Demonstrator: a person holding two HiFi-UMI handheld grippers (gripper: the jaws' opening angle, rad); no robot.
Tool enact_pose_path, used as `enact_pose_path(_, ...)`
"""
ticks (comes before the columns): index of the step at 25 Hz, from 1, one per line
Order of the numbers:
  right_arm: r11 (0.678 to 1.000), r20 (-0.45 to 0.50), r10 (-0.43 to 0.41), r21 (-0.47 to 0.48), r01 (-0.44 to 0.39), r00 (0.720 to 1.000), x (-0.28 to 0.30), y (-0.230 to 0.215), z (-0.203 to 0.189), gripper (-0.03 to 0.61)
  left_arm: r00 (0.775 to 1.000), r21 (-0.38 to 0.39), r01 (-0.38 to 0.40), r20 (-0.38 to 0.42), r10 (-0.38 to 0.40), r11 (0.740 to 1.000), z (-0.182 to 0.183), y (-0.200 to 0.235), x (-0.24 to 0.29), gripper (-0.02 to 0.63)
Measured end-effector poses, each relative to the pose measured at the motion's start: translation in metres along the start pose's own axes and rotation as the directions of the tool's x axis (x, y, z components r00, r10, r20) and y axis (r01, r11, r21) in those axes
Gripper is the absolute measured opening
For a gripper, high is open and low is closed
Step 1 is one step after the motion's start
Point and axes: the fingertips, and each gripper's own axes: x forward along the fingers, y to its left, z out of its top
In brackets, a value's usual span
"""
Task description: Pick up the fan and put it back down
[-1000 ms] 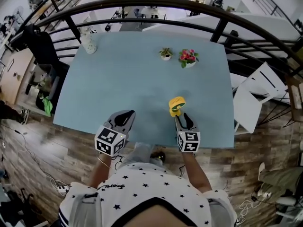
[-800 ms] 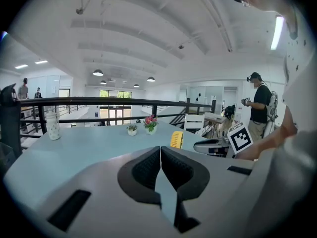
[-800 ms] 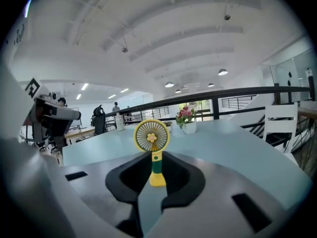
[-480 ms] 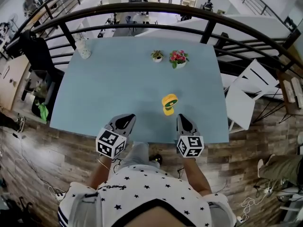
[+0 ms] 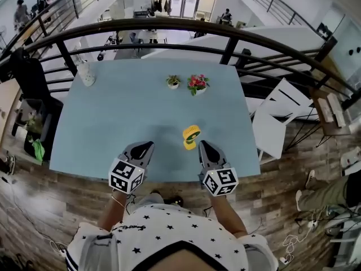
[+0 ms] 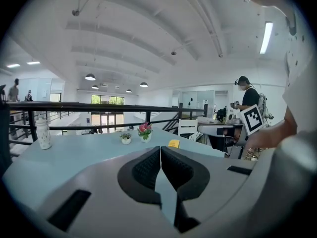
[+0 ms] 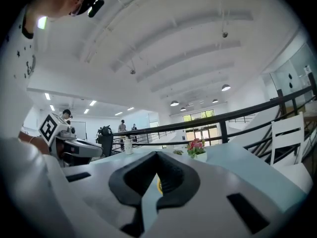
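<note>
The small yellow fan (image 5: 191, 136) stands alone on the light blue table (image 5: 124, 112), toward its near right part. My right gripper (image 5: 202, 146) hovers just to the near right of the fan, apart from it, jaws shut with nothing in them. In the right gripper view a yellow sliver of the fan (image 7: 158, 184) shows below the closed tips of the right gripper (image 7: 156, 155). My left gripper (image 5: 147, 146) hangs over the near edge, shut and empty. The left gripper view shows the fan (image 6: 174, 143) beyond the left gripper (image 6: 160, 150).
At the table's far side stand a pot of pink flowers (image 5: 196, 84), a small green plant (image 5: 173, 81) and, at the far left corner, a white bottle (image 5: 86, 74). A black railing (image 5: 169, 27) curves behind the table. White chairs (image 5: 276, 117) stand right of it.
The right gripper was at the fan with open jaws; it has since drawn back and up, off the fan, and shut. The fan stays on the table. The left gripper barely moved.
</note>
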Motion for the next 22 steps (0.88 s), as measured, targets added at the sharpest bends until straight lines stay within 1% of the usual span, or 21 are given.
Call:
enact_pose_path(4, 0.999, 0.021, 0.028, -0.029, -0.027, 0.999, 0.009, 0.018, 0.021, -0.002, 1.000, -0.026, 0.000, 0.020, 0.001, 1.000, 0.003, 0.009, -0.008, 0.029)
enact_pose_path(9, 0.999, 0.018, 0.040, -0.033, -0.040, 0.999, 0.017, 0.033, 0.030, -0.002, 0.999, -0.068, -0.009, 0.038, 0.011, 0.998, 0.002, 0.022, -0.018, 0.029)
enact_pose_path(16, 0.998, -0.005, 0.044, -0.045, -0.044, 0.999, 0.020, 0.046, 0.029, -0.002, 0.999, -0.083, -0.005, 0.044, 0.009, 0.997, -0.002, 0.030, -0.026, 0.029)
enact_pose_path(22, 0.999, -0.020, 0.043, -0.032, -0.043, 0.999, 0.021, 0.053, 0.021, -0.002, 0.999, -0.093, 0.001, 0.035, 0.002, 0.996, -0.009, 0.034, -0.029, 0.029)
